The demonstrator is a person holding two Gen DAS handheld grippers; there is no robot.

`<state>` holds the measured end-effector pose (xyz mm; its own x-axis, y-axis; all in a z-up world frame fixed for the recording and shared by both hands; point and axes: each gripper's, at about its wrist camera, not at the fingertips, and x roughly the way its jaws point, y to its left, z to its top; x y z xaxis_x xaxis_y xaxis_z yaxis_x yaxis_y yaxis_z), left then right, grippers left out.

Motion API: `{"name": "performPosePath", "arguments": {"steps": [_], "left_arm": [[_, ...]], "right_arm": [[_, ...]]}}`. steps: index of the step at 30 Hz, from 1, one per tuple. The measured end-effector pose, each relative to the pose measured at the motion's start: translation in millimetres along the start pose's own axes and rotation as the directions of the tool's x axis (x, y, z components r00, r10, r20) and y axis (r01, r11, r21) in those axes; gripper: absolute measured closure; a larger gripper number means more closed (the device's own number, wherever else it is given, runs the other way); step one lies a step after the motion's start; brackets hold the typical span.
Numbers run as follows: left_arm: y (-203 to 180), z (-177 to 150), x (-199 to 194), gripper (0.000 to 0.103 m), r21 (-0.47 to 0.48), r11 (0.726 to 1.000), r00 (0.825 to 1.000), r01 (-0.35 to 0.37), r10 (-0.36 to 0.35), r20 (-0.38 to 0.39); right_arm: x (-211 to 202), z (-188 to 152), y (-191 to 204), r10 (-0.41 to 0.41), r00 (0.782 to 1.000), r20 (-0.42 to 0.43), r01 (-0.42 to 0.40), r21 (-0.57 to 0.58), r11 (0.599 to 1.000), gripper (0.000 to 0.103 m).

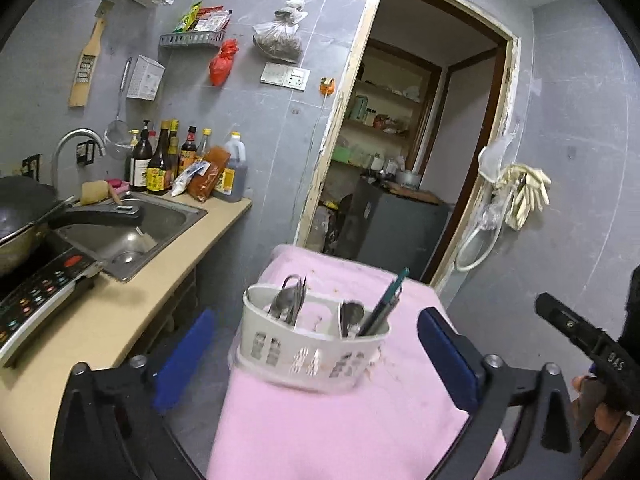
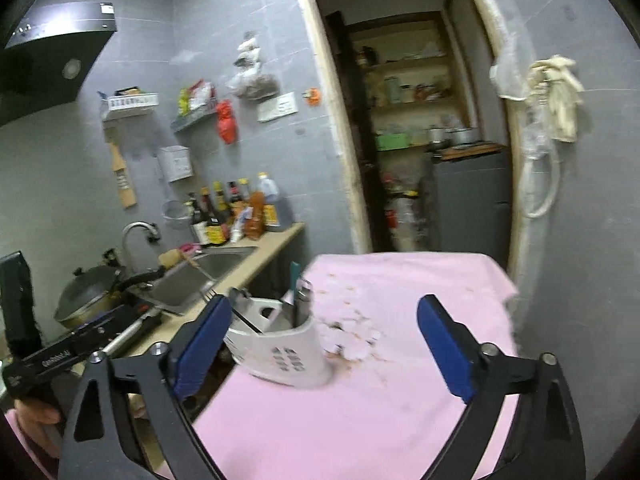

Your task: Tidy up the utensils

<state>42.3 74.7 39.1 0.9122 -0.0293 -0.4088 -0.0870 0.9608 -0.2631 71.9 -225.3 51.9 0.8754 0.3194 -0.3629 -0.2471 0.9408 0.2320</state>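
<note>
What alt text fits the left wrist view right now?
A white utensil caddy holding forks, a spoon and chopsticks stands on a pink cloth-covered table, framed by the open, empty left gripper. Kitchen counter with sink lies left.

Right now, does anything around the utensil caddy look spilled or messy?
Yes. The pink cloth has brownish stains and crumbs beside the white caddy, near its right corner. The caddy's front wall looks smeared too. The utensils stand upright inside.

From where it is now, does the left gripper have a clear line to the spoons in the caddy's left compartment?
Probably yes. The left gripper is open and empty, the white caddy stands straight ahead, and nothing lies before the spoons.
</note>
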Motion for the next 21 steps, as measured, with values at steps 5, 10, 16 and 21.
{"name": "performPosePath", "arguments": {"steps": [5,10,16,21], "left_arm": [[4,-20,-22,0.0,0.025,0.999,0.999,-0.03,0.031,-0.036],[5,-45,-41,0.0,0.106,0.994,0.998,-0.036,0.041,-0.045],[2,-61,-61,0.0,0.134,0.991,0.998,-0.028,0.036,-0.054],[0,-68,-63,0.0,0.124,0.992,0.998,-0.019,0.026,-0.061]], "right_arm": [[-37,-28,2,-0.082,0.997,0.009,0.082,-0.024,0.996,0.001],[-63,-55,8,-0.12,0.993,-0.019,0.12,-0.011,0.993,0.001],[-80,-75,1,-0.14,0.99,-0.035,0.141,0.032,0.989,0.002],[-79,-72,-1,-0.141,0.989,-0.035,0.142,0.004,0.99,0.001]]}}
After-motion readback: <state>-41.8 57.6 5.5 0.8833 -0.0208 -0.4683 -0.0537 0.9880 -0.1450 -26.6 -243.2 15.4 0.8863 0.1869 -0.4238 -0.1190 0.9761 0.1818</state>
